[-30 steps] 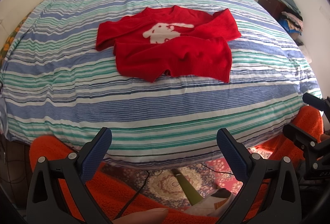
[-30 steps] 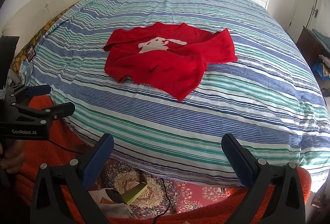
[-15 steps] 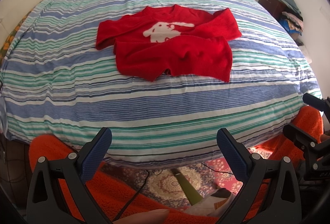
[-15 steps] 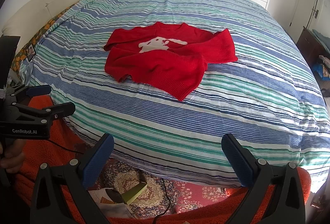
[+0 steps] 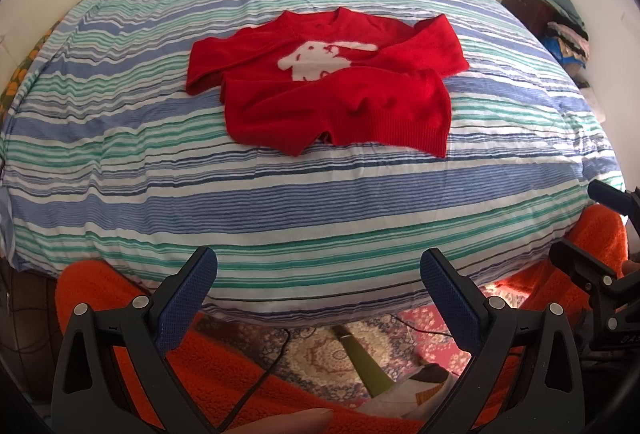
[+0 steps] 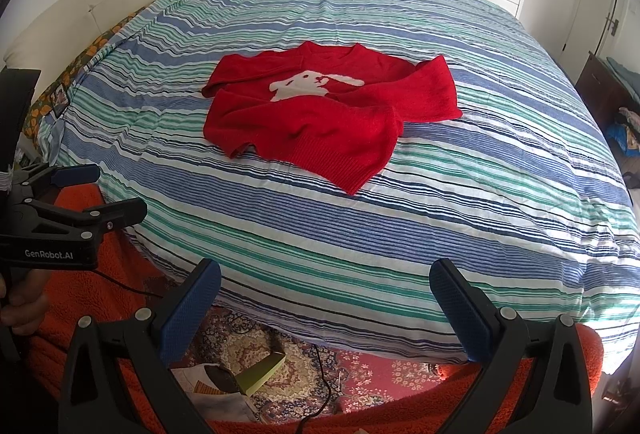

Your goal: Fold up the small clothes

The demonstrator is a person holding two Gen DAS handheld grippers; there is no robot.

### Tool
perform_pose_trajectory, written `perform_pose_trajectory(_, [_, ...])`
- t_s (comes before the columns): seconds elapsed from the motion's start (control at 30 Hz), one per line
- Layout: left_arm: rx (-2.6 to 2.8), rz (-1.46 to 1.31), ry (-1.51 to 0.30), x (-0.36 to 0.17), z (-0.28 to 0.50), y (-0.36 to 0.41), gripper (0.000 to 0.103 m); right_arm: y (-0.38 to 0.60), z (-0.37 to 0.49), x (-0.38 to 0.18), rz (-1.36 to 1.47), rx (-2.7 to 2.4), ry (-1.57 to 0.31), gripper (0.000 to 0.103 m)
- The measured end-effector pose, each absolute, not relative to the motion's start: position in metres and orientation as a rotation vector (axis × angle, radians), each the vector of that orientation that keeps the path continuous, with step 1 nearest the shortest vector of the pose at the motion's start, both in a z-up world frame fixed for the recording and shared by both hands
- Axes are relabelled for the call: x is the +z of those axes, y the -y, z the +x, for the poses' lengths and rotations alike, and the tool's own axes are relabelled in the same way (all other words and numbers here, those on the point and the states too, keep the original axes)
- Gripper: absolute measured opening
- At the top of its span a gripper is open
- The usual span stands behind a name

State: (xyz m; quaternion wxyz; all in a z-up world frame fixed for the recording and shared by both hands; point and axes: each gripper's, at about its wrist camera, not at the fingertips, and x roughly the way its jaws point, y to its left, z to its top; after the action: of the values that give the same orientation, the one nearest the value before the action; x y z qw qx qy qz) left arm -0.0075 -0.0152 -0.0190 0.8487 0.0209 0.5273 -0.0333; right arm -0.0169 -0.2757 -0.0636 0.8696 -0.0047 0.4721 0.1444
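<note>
A small red sweater [image 5: 332, 90] with a white animal patch lies crumpled on the striped bed [image 5: 280, 202], its lower hem folded up and both sleeves bent in; it also shows in the right wrist view [image 6: 332, 114]. My left gripper [image 5: 318, 274] is open and empty, held off the bed's near edge, well short of the sweater. My right gripper [image 6: 324, 282] is open and empty, also off the near edge. The left gripper shows from the side in the right wrist view [image 6: 96, 194]; the right gripper shows at the right edge of the left wrist view [image 5: 592, 230].
The bed [image 6: 440, 214] fills most of both views. An orange fleece [image 5: 120, 314] covers the person's legs below. A patterned rug [image 6: 248, 350] with a cable and a green object [image 5: 364, 362] lies on the floor. A dark cabinet with piled clothes [image 5: 560, 18] stands at right.
Both grippers have drifted very slightly; the sweater sits a touch lower in the views. Neither gripper's opening has changed.
</note>
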Motion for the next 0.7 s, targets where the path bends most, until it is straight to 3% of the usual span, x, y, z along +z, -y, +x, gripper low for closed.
perform_pose_trajectory(0.5, [-0.067,0.047,-1.13,-0.024,-0.007,0.012,0.102,0.274,-0.019,-0.066,-0.013,0.304,-0.992,0.103])
perform_pose_trajectory(0.7, [0.076,-0.04,-1.128,-0.033,0.007,-0.042,0.102,0.283,-0.012,-0.062,-0.006,0.28,-0.955,0.103])
